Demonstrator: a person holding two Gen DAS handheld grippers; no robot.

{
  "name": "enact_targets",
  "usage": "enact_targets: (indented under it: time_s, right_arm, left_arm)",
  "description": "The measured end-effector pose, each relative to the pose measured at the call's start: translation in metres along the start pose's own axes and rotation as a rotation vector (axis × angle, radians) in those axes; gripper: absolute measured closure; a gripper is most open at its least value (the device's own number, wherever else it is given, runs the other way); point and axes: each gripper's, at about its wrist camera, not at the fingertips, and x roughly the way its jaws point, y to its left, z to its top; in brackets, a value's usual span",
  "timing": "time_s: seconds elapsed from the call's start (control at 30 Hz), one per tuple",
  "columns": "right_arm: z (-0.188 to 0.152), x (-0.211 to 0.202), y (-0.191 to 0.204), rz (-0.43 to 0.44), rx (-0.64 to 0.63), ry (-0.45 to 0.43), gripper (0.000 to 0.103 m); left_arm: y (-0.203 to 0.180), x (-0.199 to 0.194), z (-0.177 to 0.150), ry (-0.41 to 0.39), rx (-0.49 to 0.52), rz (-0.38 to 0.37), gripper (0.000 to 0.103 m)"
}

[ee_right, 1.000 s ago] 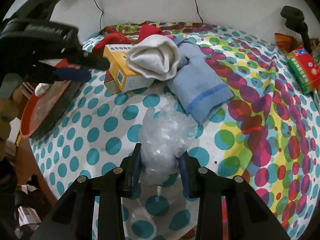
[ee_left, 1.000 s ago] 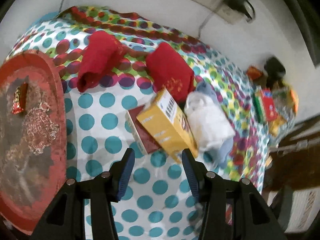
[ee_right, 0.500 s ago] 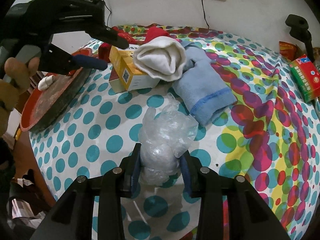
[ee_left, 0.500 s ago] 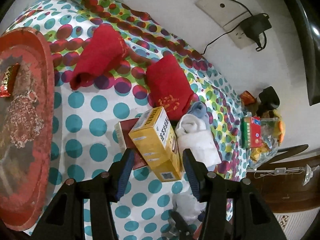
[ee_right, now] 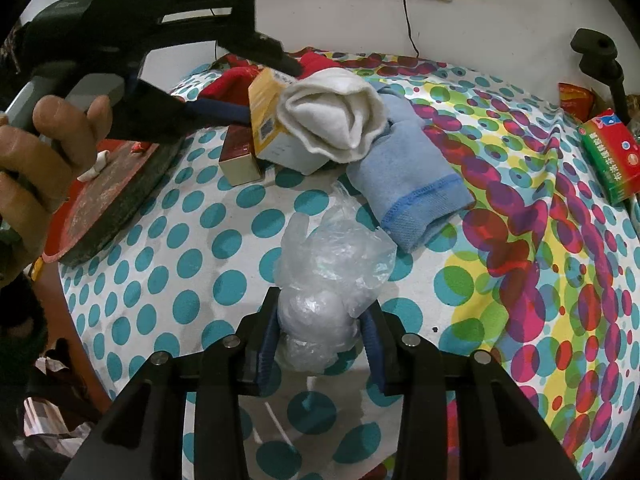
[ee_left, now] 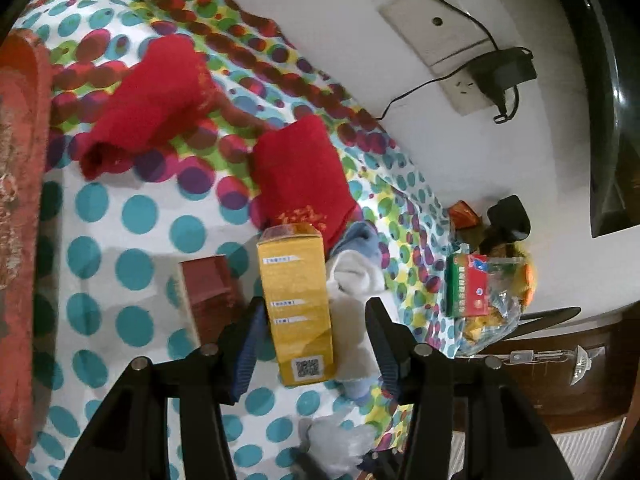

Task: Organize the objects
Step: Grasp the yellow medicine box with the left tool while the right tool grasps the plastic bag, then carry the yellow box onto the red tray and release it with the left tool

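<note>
A yellow box lies on the dotted tablecloth, leaning on a dark red box, with a rolled white sock against it. My left gripper is open, its fingers on either side of the yellow box's near end. In the right wrist view the left gripper reaches over the yellow box and white sock. My right gripper is shut on a crumpled clear plastic bag. A blue sock lies beyond the bag.
Two red socks lie further back. A red tray sits at the left table edge. A green and red box and snack packets are at the right. A wall with sockets stands behind.
My left gripper has moved forward and turned, so the yellow box now lies between its open fingers. My right gripper has held the plastic bag and stayed nearly still.
</note>
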Motion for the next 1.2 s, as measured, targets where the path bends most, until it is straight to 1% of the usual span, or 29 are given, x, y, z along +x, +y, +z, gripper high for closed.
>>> enact_targets:
  time_s: [0.13, 0.17, 0.23, 0.27, 0.3, 0.33, 0.43, 0.53, 0.6, 0.73, 0.87, 1.07, 1.2]
  right_arm:
    - [0.0, 0.0, -0.001, 0.002, 0.002, -0.001, 0.065]
    - [0.0, 0.0, 0.0, 0.005, 0.002, -0.001, 0.064]
    - [0.0, 0.0, 0.0, 0.009, 0.004, -0.001, 0.063]
    - [0.0, 0.0, 0.001, 0.011, 0.004, 0.0, 0.063]
    - [0.001, 0.001, 0.0, 0.014, 0.004, 0.0, 0.061]
    - [0.001, 0.0, 0.0, 0.018, 0.005, 0.0, 0.06]
    - [0.002, 0.001, 0.001, 0.02, 0.0, -0.001, 0.056]
    - [0.001, 0.002, 0.004, 0.01, -0.015, -0.004, 0.055]
    - [0.001, 0.002, 0.004, 0.004, -0.019, -0.005, 0.055]
    - [0.0, 0.003, 0.004, -0.005, -0.009, -0.005, 0.055]
    - [0.0, 0.003, 0.005, -0.029, -0.013, -0.011, 0.057]
    - [-0.001, 0.005, 0.011, -0.077, -0.043, -0.017, 0.057]
    - [-0.003, 0.005, 0.015, -0.098, -0.056, -0.025, 0.057]
  left_arm:
    - [-0.014, 0.011, -0.002, 0.034, 0.05, 0.014, 0.054]
    - [-0.016, 0.013, -0.002, 0.04, 0.053, 0.028, 0.053]
    - [-0.022, 0.016, -0.002, 0.034, 0.077, 0.081, 0.053]
    - [-0.024, 0.017, -0.002, 0.028, 0.09, 0.11, 0.056]
    - [-0.028, 0.017, -0.002, 0.02, 0.116, 0.144, 0.066]
    - [-0.032, 0.016, -0.002, 0.004, 0.148, 0.183, 0.07]
    - [-0.039, 0.014, -0.006, -0.003, 0.224, 0.237, 0.071]
    - [-0.037, 0.006, -0.01, -0.003, 0.244, 0.233, 0.071]
    - [-0.039, -0.002, -0.013, -0.016, 0.263, 0.24, 0.071]
    - [-0.043, -0.025, -0.022, -0.061, 0.324, 0.289, 0.071]
    - [-0.038, -0.052, -0.03, -0.092, 0.35, 0.321, 0.071]
    - [-0.022, -0.094, -0.036, -0.144, 0.35, 0.375, 0.071]
    - [-0.011, -0.116, -0.039, -0.175, 0.334, 0.433, 0.07]
